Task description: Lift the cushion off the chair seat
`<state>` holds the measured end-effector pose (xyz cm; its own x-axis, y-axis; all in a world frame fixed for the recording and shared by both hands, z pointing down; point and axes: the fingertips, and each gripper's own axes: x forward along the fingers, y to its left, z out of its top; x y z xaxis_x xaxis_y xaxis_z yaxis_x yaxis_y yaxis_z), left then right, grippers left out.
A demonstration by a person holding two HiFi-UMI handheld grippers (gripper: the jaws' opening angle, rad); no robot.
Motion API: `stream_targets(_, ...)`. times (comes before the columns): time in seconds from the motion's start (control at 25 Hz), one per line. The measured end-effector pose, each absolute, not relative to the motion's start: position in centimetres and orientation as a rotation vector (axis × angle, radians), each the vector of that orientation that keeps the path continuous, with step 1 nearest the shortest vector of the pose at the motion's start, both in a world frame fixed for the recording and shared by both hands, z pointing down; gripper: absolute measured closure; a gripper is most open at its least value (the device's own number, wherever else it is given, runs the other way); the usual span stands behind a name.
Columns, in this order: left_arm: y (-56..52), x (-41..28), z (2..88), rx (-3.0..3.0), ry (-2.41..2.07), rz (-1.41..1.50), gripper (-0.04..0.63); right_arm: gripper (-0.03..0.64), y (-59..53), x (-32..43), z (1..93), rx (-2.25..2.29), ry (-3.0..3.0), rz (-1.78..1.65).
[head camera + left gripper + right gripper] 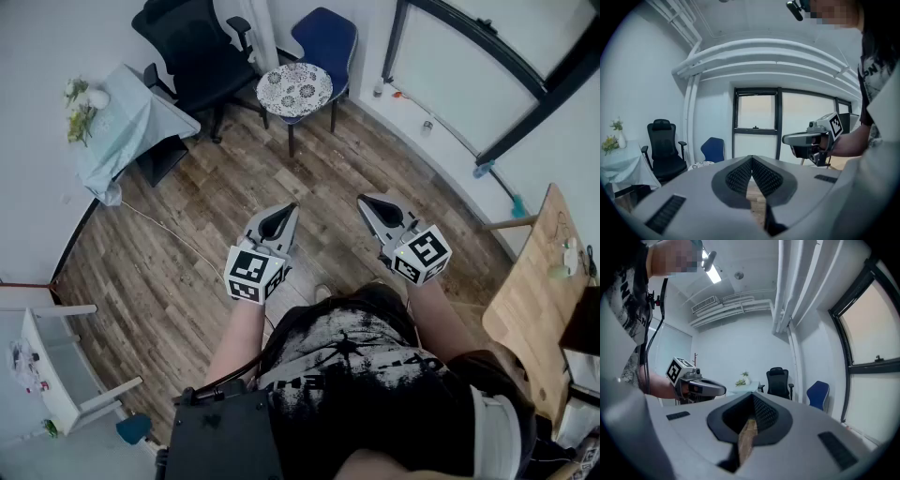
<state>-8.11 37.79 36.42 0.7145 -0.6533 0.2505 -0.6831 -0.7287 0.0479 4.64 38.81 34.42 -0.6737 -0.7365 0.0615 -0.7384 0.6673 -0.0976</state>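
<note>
The round white cushion with a dark flower pattern (294, 90) lies on the seat of the blue chair (326, 37) at the far side of the room; from the left gripper view the cushion (699, 164) is a pale sliver below the chair's back (714, 148). My left gripper (291, 208) and right gripper (364, 199) are held side by side over the wooden floor, well short of the chair. Both are shut with nothing between the jaws. In the left gripper view the tips (751, 157) meet; in the right gripper view (753, 394) too.
A black office chair (199, 58) stands left of the blue one. A table under a pale cloth (127, 127) with flowers is at the far left. A wooden table (539, 300) is at the right, a white chair (56, 375) at the near left. A dark-framed window (487, 66) lines the right wall.
</note>
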Motion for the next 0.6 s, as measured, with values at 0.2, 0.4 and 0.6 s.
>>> stream_targets(0.2,37.6,-9.0,36.5,2.776,-1.092,0.318,0.583,0.601,38.4,3.6,34.2,1.252,-2.849,0.173)
stream_targets(0.4,37.3,-9.7,36.9,2.766,-1.099,0.318,0.583,0.601,38.2,2.9,34.3,1.252,-2.848,0.182)
stream_targets(0.6,36.9,-10.5,37.1,2.752,-1.102,0.299,0.583,0.601,37.6,2.6,33.9,1.288,-2.856,0.180)
